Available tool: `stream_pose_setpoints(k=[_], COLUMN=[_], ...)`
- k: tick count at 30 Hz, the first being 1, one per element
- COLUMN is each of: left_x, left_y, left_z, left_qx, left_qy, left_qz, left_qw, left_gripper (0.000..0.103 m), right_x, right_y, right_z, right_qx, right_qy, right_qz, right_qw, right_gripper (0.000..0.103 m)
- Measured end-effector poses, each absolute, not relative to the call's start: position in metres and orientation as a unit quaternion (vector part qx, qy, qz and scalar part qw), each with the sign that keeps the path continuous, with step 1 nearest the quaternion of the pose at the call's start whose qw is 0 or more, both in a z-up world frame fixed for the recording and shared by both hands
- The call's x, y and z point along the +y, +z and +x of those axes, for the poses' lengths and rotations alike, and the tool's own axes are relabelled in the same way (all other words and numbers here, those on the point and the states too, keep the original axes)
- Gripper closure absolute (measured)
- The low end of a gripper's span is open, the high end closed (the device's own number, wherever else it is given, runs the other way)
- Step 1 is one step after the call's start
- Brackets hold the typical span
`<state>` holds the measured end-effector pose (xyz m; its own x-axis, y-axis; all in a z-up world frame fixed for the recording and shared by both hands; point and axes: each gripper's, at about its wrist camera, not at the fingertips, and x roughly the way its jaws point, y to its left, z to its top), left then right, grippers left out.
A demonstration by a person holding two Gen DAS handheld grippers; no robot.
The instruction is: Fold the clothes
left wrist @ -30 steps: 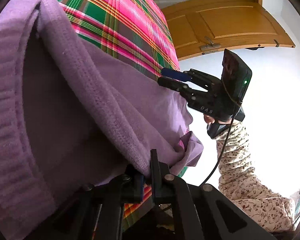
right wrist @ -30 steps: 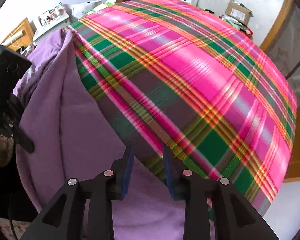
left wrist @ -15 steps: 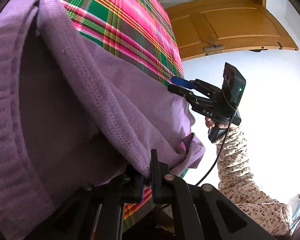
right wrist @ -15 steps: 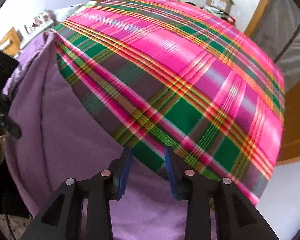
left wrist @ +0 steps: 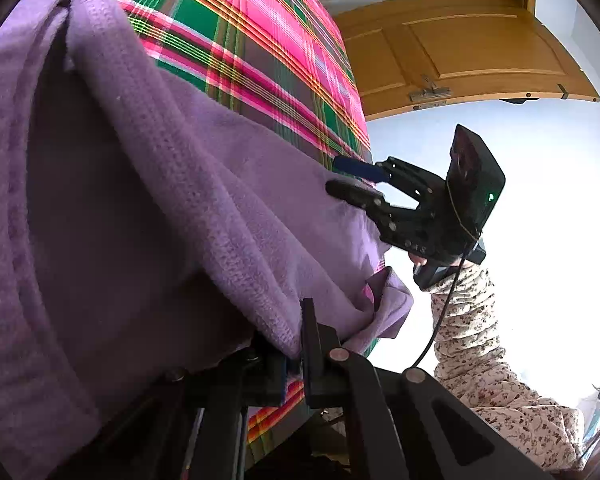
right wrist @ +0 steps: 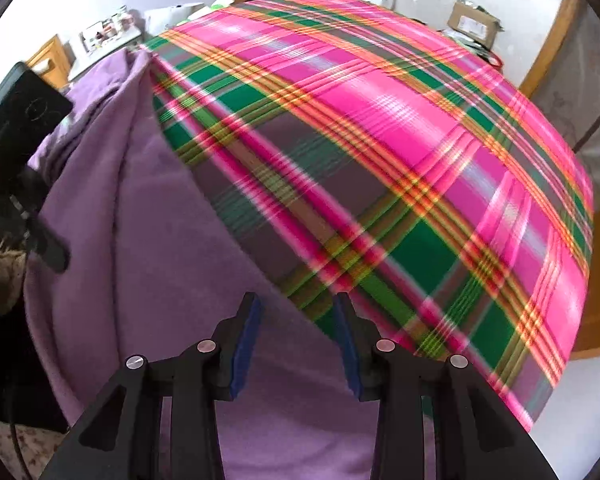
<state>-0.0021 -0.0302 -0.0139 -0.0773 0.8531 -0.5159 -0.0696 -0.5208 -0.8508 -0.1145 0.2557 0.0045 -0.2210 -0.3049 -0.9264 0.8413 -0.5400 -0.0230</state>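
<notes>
Purple garment (right wrist: 148, 264) hanging lengthwise over plaid table (right wrist: 380, 128) edge

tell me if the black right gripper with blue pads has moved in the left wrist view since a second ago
Yes. The black right gripper with blue pads has come down, farther below the wooden door, along the purple fleece garment.

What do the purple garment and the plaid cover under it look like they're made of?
Purple garment: looks like fleece or a brushed knit, matte and fuzzy, with a ribbed seam and thick soft folds. Plaid cover: seems a thin, smooth woven cloth, slightly shiny, lying flat without nap; the fibre cannot be told.
</notes>
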Motion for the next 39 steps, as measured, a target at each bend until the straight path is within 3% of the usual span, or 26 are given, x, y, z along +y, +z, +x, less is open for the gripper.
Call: stream_pose_setpoints(k=[6,8,11,17,24,31,39], left_x=[-0.029,-0.028,-0.027,-0.026,-0.024,-0.020,-0.013], left_y=[-0.014,-0.014,-0.014,-0.015,-0.015,-0.017,-0.018], left_z=[-0.002,-0.002,-0.003,-0.002,-0.004,-0.007,-0.007], left_qx=[-0.338,-0.338,-0.337,-0.339,-0.347,-0.351,-0.346], left_qy=[0.652,0.652,0.653,0.652,0.648,0.644,0.647], left_qz=[-0.579,-0.580,-0.580,-0.582,-0.584,-0.589,-0.592], left_qw=[0.353,0.352,0.351,0.349,0.345,0.340,0.332], left_gripper=[0.100,0.100,0.100,0.100,0.099,0.099,0.096], right_x=[0.256,0.250,0.244,0.235,0.238,0.295,0.356], right_y=[0.003,0.004,0.002,0.004,0.005,0.033,0.046], right_z=[-0.120,-0.117,-0.109,-0.112,-0.112,-0.089,-0.032], right_qx=[0.252,0.252,0.256,0.271,0.257,0.196,0.100], right_qy=[-0.731,-0.728,-0.724,-0.763,-0.776,-0.819,-0.850], right_qz=[0.501,0.498,0.492,0.456,0.458,0.452,0.455], right_qw=[0.390,0.398,0.410,0.369,0.350,0.295,0.246], right_gripper=[0.065,0.081,0.096,0.102,0.101,0.084,0.076])
